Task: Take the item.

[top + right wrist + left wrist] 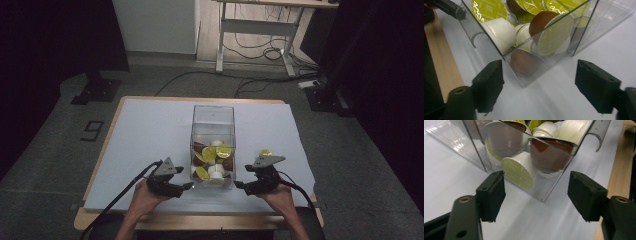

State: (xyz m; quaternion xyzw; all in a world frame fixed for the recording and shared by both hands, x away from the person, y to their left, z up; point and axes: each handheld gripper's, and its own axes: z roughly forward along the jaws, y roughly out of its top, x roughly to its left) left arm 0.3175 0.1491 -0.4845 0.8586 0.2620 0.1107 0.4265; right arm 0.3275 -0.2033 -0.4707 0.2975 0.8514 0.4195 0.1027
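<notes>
The clear plastic box (213,145) of capsules (520,171) stands on the tabletop (150,140) between both sets of fingers — left gripper (176,187) and right gripper (246,186) half-wide, empty. Probably stiff, slippery, light — clamp opposite near corners.

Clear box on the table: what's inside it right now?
The clear box holds a loose pile of coffee capsules: white and brown cups with yellow-green foil lids, lying on their sides. Capsules deeper in the pile are covered, so their count can't be told.
</notes>
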